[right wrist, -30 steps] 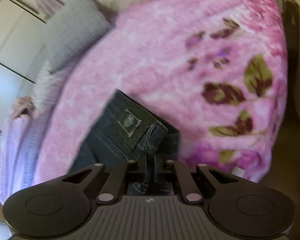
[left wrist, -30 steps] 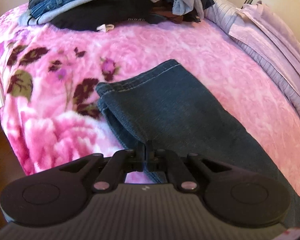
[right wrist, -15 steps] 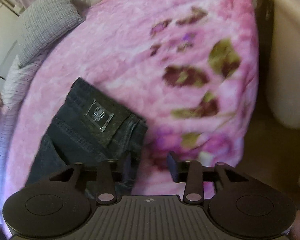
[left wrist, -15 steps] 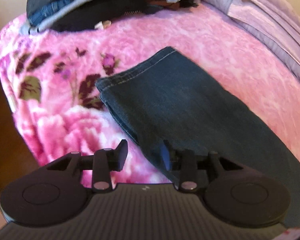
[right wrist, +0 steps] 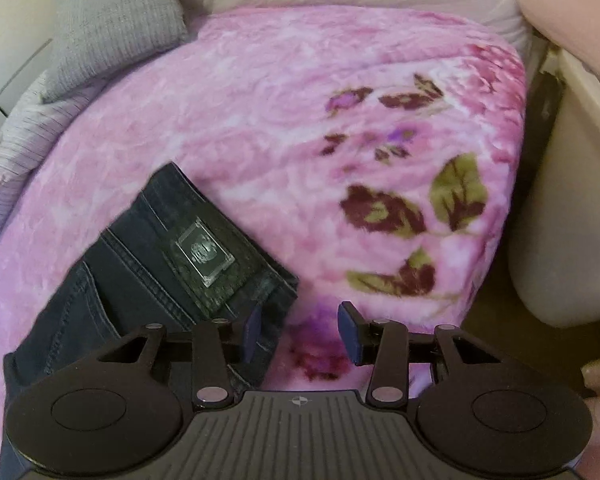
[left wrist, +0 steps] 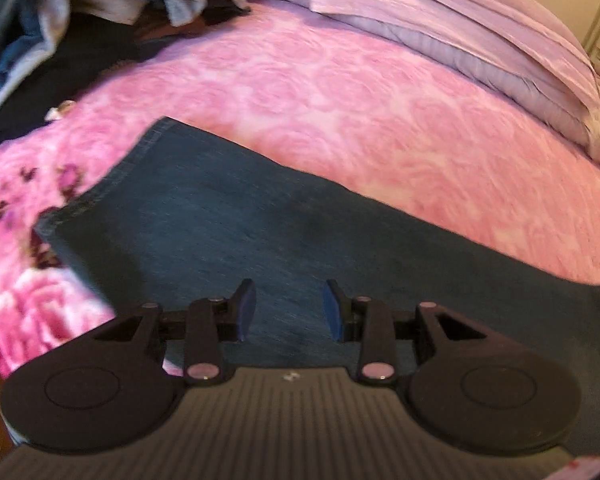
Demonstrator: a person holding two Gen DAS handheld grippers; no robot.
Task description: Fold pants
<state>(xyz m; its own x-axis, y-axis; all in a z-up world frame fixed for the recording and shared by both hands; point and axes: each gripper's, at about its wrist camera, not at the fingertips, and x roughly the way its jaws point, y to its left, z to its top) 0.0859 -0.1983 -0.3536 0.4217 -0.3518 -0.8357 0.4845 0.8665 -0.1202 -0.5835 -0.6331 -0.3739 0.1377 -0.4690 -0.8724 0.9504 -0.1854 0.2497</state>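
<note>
Jeans (left wrist: 260, 220) lie folded lengthwise, hem at ten o'clock – both grippers (left (left wrist: 286, 310), right (right wrist: 298, 330)) part-open, empty; crosswise folds remain.

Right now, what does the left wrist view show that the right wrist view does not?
Only the left wrist view shows the hem end of the jeans, a pile of clothes and lilac bedding. Only the right wrist view shows the waistband with its patch and a grey pillow. Both show the pink floral blanket and an open claw: left claw, right claw.
</note>
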